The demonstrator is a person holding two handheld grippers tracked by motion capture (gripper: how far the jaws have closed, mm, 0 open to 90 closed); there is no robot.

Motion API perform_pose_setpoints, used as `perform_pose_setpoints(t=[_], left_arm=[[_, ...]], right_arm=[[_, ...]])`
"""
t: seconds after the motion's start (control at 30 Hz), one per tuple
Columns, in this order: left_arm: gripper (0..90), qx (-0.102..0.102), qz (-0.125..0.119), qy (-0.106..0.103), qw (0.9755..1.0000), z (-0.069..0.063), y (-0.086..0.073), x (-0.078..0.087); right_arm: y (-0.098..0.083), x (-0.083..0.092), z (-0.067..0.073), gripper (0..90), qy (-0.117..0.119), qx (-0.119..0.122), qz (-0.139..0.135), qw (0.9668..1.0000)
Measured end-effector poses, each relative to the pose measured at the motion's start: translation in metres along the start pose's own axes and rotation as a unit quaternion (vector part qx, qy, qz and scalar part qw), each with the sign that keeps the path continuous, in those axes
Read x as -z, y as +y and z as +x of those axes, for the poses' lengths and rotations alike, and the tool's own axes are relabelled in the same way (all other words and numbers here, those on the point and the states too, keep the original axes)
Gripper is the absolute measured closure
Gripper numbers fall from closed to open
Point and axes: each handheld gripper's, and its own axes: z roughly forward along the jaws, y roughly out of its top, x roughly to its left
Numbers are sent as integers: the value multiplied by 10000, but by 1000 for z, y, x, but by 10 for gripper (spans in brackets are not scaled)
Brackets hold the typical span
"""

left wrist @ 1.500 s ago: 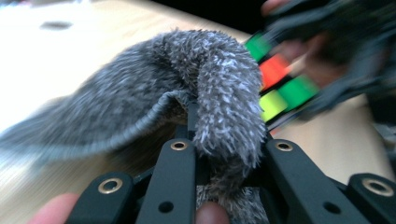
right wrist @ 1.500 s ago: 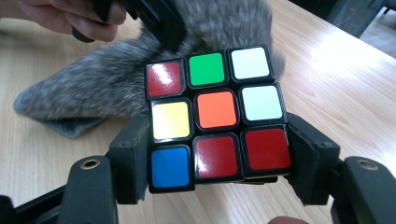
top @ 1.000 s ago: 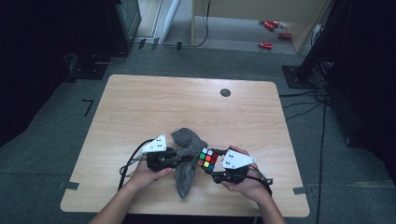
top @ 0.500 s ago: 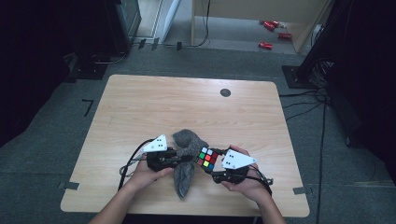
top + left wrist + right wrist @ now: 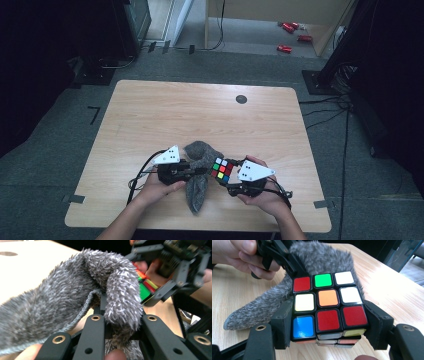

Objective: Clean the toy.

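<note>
Near the table's (image 5: 150,110) front edge, the right gripper (image 5: 231,176) is clamped on the cube (image 5: 222,170), while the left gripper (image 5: 196,171), just left of the cube, pinches the grey cloth (image 5: 197,187) pressed against it.

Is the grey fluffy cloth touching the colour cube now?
Touching. In the right gripper view the grey cloth lies right against the far side of the cube, no gap between them; the right tongs clamp the cube.
</note>
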Motion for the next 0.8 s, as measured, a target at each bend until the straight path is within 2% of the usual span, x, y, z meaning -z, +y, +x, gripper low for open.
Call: perform_pose_setpoints(t=[0.07,0.17,0.27,0.4,0.5,0.53,0.67,0.8], left_arm=[[811,-53,-103,-57,9999,-4,4,2],[810,-93,-346,-275,9990,-10,12,6],[809,-101,-256,-212,9994,-8,10,5],[809,19,80,73,9999,-1,2,-1],[809,1,151,223,9996,-2,2,-2],[808,-5,106,252,9996,-2,4,-1],[809,-37,-234,65,9997,-10,19,7],[807,-226,-222,-163,9994,-25,27,3]], right_arm=[[-1,-1,0,343,26,-3,-4,10000],[-2,-3,1,343,21,4,30,10000],[-1,-4,1,343,7,29,50,10000],[0,-1,0,343,9,10,2,10000],[0,-1,1,343,-23,33,20,10000],[-1,-2,1,343,-38,27,40,10000],[-3,-8,1,343,-73,58,179,9998],[-3,-13,4,343,-63,30,245,9997]])
